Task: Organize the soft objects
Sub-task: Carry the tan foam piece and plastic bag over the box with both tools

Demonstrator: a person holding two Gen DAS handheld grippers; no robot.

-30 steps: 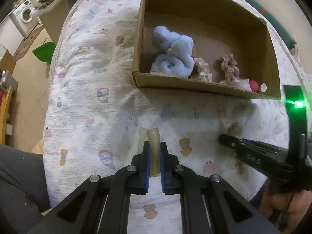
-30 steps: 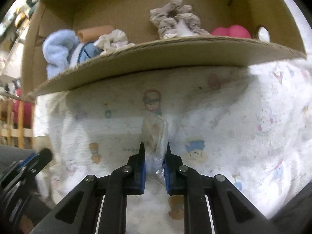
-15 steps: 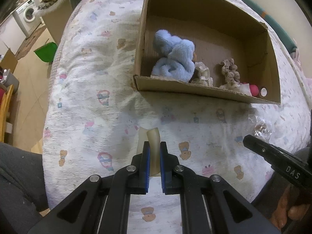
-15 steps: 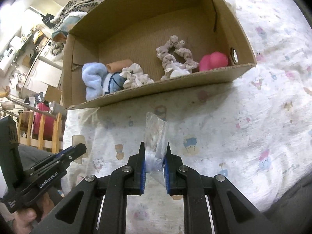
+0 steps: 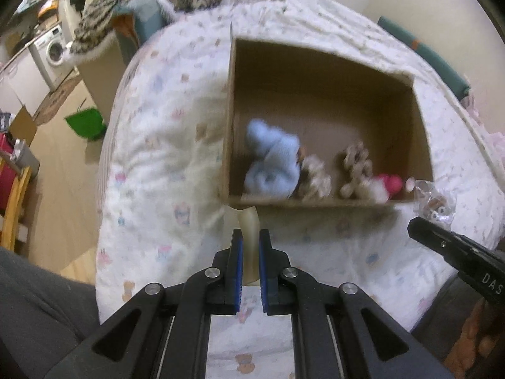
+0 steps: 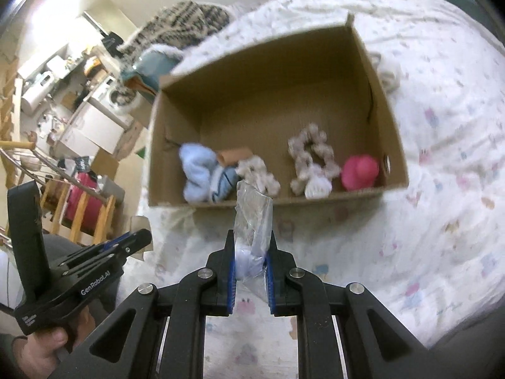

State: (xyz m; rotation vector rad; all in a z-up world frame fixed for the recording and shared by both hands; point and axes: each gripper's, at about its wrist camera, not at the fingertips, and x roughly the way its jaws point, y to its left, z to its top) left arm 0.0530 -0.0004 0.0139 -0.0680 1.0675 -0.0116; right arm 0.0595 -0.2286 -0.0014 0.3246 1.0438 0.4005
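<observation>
Matt cardboard box (image 6: pixel 391 145), fluffy, seemingly fleece blue cloth (image 6: pixel 197 173), crinkly glossy bag (image 6: pixel 254 218)

Both views are lit softly by indoor light, brightest at the upper left of the right wrist view. Motion blur is smeared across the cardboard box (image 5: pixel 315 72) and printed bedspread (image 6: pixel 442 158), while the black fingers (image 5: pixel 233 271) are rendered sharp. Strong fisheye bending and dark corners are seen

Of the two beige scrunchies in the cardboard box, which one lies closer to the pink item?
The larger looped scrunchie, right beside the pink item; the other scrunchie lies against the blue plush.
</observation>
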